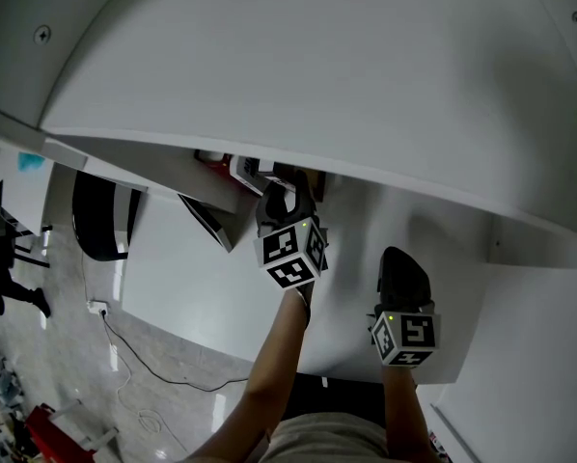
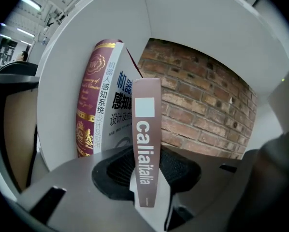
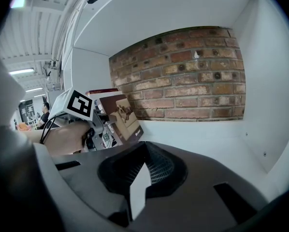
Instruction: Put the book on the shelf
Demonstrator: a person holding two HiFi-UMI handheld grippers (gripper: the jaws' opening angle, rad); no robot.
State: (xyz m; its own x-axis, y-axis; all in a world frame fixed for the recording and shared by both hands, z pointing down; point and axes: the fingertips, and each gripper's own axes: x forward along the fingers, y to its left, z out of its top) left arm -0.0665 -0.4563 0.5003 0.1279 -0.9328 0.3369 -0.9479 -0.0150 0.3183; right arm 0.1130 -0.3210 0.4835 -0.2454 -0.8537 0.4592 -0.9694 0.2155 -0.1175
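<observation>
Left hand-held gripper [image 2: 145, 169]: closed on the book, one black pad against each cover, reaching into the shelf compartment.
Book [image 2: 145, 129]: brown and slim, clamped between the left hand-held gripper's jaws. Its spine faces back along them and stands close to upright, with white lettering running down it. Whether its lower edge touches the shelf floor cannot be told.
Other books [image 2: 98, 100]: a maroon one and a white one with dark print stand just beyond the held book and to the left of the left hand-held gripper, leaning toward the shelf's white side wall [image 2: 62, 81].
Brick wall [image 3: 183, 76]: the back of the compartment, straight ahead of both hand-held grippers.
Right hand-held gripper [image 3: 143, 170]: jaws drawn together and holding nothing — only a thin white sliver shows between them. It sits to the right of the left one and well apart from the book.
Shelf floor [image 3: 207, 134]: white, bare ahead of the right hand-held gripper.
Marker cube [image 3: 77, 104]: on the left hand-held gripper, to the left of the right one's jaws, with the person's hand [image 3: 62, 137] just below it — the brown book's cover shows beside it.
</observation>
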